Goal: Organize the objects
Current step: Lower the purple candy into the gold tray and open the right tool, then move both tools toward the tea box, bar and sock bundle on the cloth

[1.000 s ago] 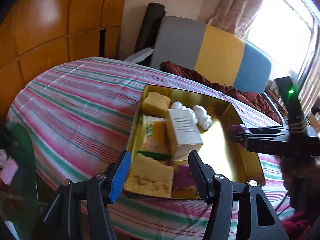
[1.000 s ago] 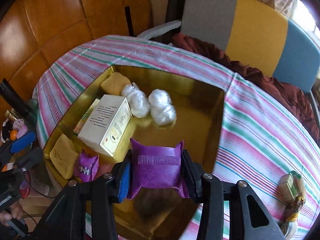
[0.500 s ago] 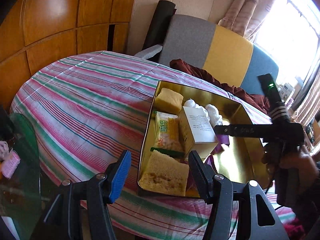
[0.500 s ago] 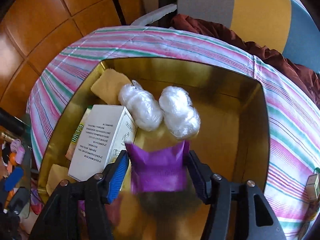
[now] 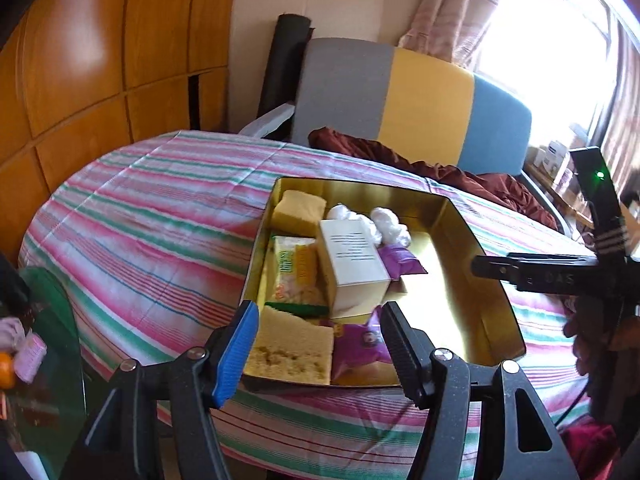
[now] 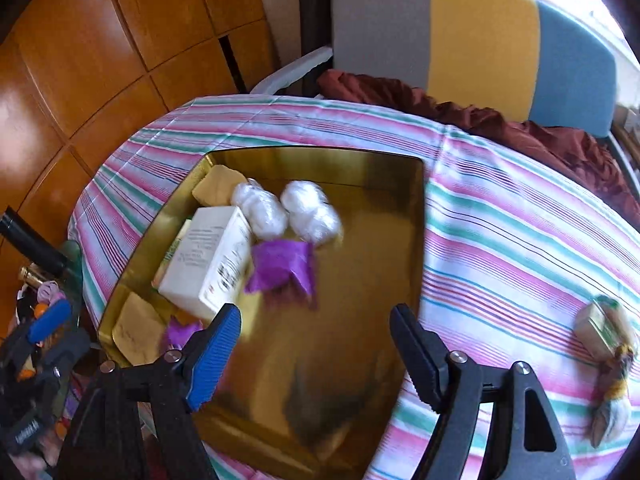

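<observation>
Striped cloth over a round counter [image 5: 160, 216], wood panelling and a grey, yellow and blue chair behind. Near the front edge, a shallow gold tin [image 5: 472, 236], partly filled.

Inside the tin: purple pouch [image 6: 282, 266] flat on the floor, touching the white box [image 6: 210, 256] on one side and lying just in front of two white wads [image 6: 310, 216]. Along the left wall, a yellow sponge [image 5: 294, 346], a green and yellow packet [image 5: 294, 272], another sponge [image 5: 298, 208] at the back, and a second purple pouch [image 5: 360, 340] near the front corner.

Right gripper [image 6: 316, 316] above the bare gold floor, jaws spread wide, nothing between them. Left gripper [image 5: 320, 320] low at the tin's near edge, jaws likewise wide apart and holding nothing.

Left to tidy, by the look of it: a small wrapped packet [image 6: 596, 328] out on the cloth, well apart from the tin, with a frayed tail trailing toward the counter edge. Probably light and soft, the wrapper crinkly and perhaps slippery. Best taken across the plump body, not by the loose tail, which would likely swing or pull free. Gentle squeeze only; contents possibly crushable.
</observation>
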